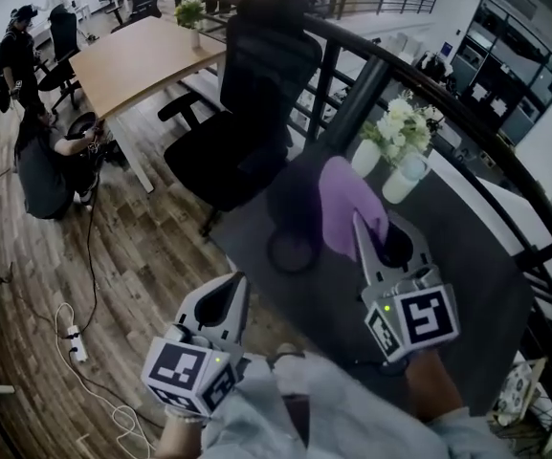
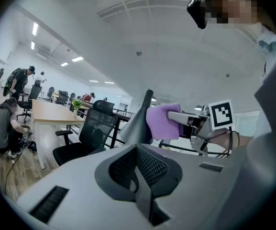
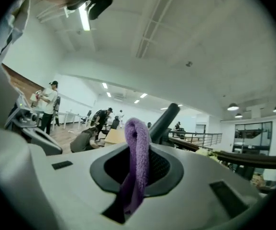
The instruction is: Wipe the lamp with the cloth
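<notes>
The lamp (image 1: pixel 347 122) is dark, with a thick stem that widens to a ring base (image 1: pixel 293 252) on the dark table (image 1: pixel 467 266). A purple cloth (image 1: pixel 347 204) is pinched in my right gripper (image 1: pixel 357 220), which is shut on it and holds it against the lamp's side. In the left gripper view the cloth (image 2: pixel 162 122) touches the grey lamp cone (image 2: pixel 134 126), with the right gripper (image 2: pixel 176 120) behind it. In the right gripper view the cloth (image 3: pixel 138 147) hangs folded between the jaws, the lamp stem (image 3: pixel 165 120) just beyond. My left gripper (image 1: pixel 242 280) is shut and empty, off the table's near left edge.
Two white vases with white flowers (image 1: pixel 395 137) stand just behind the lamp. A black office chair (image 1: pixel 247 113) sits left of the table, a wooden desk (image 1: pixel 142 55) beyond it. A dark railing (image 1: pixel 505 151) curves along the right. People are at far left; a power strip (image 1: pixel 75 344) lies on the floor.
</notes>
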Demonstrator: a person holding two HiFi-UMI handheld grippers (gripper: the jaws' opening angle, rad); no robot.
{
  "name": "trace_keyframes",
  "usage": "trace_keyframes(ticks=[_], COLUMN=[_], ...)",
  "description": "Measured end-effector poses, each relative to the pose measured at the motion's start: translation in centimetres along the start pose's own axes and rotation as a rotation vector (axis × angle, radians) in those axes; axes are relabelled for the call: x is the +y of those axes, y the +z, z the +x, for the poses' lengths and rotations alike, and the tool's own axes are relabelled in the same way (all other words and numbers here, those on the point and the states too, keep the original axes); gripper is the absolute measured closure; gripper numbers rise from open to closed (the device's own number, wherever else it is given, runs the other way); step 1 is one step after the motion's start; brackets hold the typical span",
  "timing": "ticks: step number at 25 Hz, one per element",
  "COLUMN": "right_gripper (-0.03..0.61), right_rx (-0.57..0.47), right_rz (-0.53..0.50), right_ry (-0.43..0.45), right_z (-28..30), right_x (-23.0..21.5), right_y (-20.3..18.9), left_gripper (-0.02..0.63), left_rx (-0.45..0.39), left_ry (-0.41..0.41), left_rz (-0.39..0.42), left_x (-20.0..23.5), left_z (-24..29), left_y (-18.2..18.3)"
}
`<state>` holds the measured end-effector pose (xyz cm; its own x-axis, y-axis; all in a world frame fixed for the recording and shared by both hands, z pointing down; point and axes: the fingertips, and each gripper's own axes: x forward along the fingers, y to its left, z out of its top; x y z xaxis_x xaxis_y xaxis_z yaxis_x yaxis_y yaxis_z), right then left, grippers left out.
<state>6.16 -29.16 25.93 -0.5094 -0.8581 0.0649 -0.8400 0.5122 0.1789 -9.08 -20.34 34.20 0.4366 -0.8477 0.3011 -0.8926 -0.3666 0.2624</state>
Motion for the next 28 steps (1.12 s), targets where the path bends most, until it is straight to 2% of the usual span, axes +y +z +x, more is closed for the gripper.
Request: trace_keyframes(ticks=[2, 5, 8, 11, 14, 19, 28], right_gripper=[0.526, 0.526, 0.526, 0.526, 0.526, 0.526, 0.526], right_rx=[-0.016, -0.053, -0.095, -0.114, -0.126, -0.137, -0.073], right_rz=[0.002, -0.01, -0.03, -0.068, -0.103, -0.161, -0.29], right_ry=[-0.097, -0.21, -0.272, -0.299, -0.292, -0.229, -0.067], right_z=[-0.5, -0.2, 1.1, 3.2, 5.0, 6.9, 7.9], right_x=[-3.2, -7.3, -10.3, -12.0, -12.1, -9.2, -2.2], right_y=[0.8, 2.4, 4.3, 5.5, 6.5, 7.4, 5.2], left_gripper=[0.614, 0.614, 0.614, 0.614, 0.614, 0.614, 0.614], left_rx=[-0.002, -0.049, -0.044, -0.039, -0.051, -0.084, -0.081], left_ry=[-0.02, -0.041, -0.035, -0.018, -0.009, -0.005, -0.018], left_rz=[0.016, 0.024, 0.022, 0.021, 0.023, 0.018, 0.015], left_x=[-0.5, -0.9, -1.2, -1.6, -1.7, -1.3, -1.3], left_z=[0.4, 0.8, 0.7, 0.5, 0.2, -0.1, -0.1], left_y=[-0.1, 0.5, 0.6, 1.0, 1.1, 0.9, 0.7])
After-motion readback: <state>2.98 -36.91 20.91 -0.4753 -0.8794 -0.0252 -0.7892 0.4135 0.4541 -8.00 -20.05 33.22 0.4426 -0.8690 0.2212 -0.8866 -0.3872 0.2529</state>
